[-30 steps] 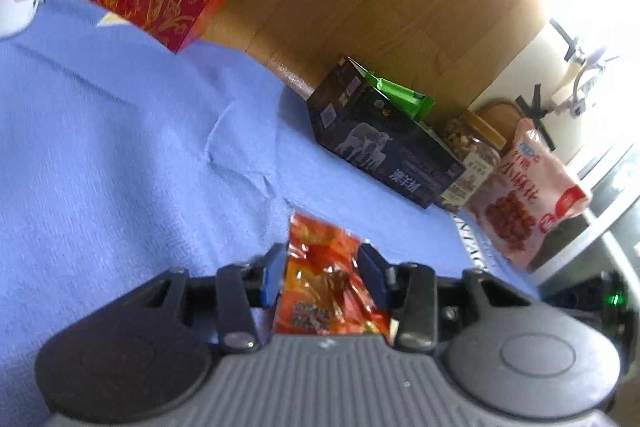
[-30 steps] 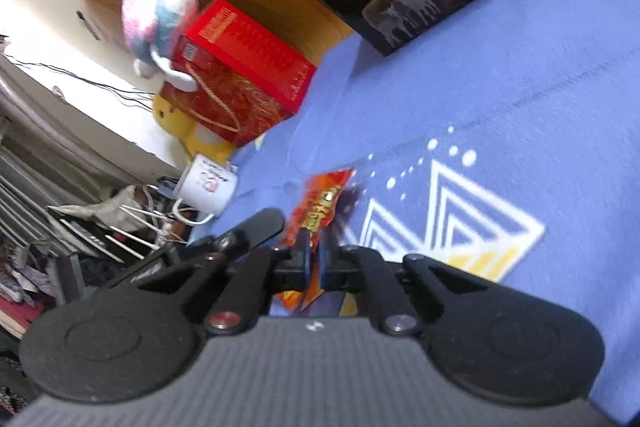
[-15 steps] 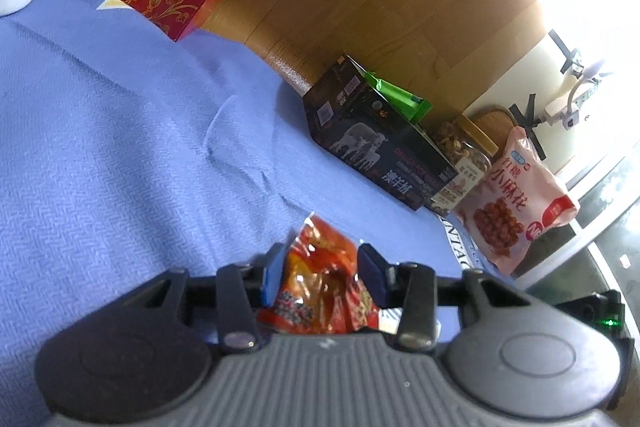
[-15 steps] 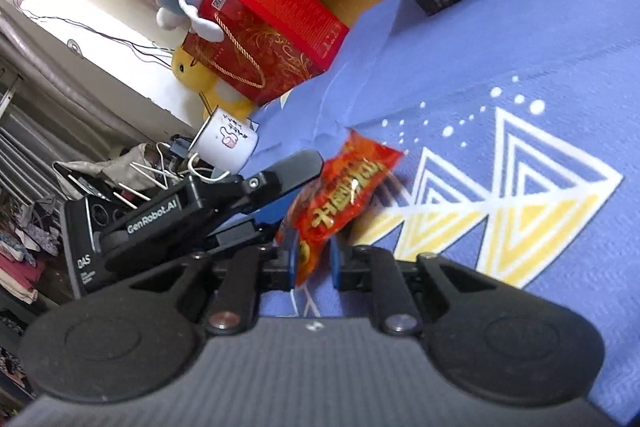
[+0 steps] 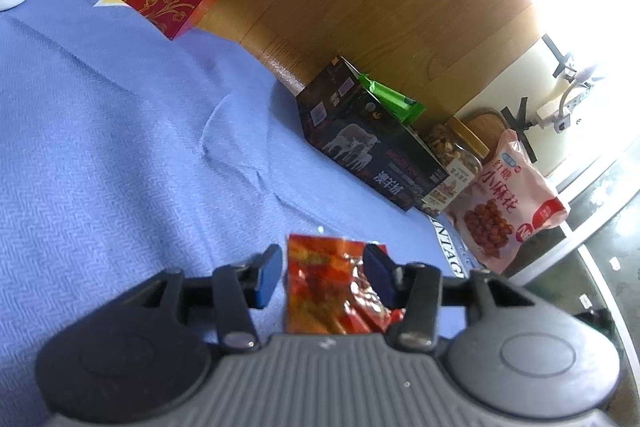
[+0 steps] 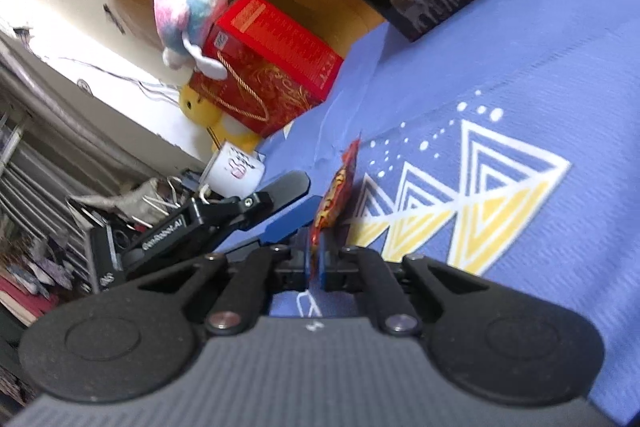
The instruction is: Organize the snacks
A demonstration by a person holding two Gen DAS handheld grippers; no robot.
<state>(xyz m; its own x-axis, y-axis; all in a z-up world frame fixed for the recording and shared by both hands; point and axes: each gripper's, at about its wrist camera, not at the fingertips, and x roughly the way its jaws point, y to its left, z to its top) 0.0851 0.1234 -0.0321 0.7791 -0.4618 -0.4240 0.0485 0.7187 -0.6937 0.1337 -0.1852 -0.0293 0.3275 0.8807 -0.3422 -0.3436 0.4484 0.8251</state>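
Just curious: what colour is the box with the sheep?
Black, with white sheep, on the dark box; clearest in the left wrist view.

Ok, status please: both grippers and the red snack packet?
Right gripper shut on red snack packet. Left gripper just opening, fingers off the packet between them. Packet above blue cloth; nothing in the way.

Black gripper linkages, silver screws, blue pads, grey ribbed housing.
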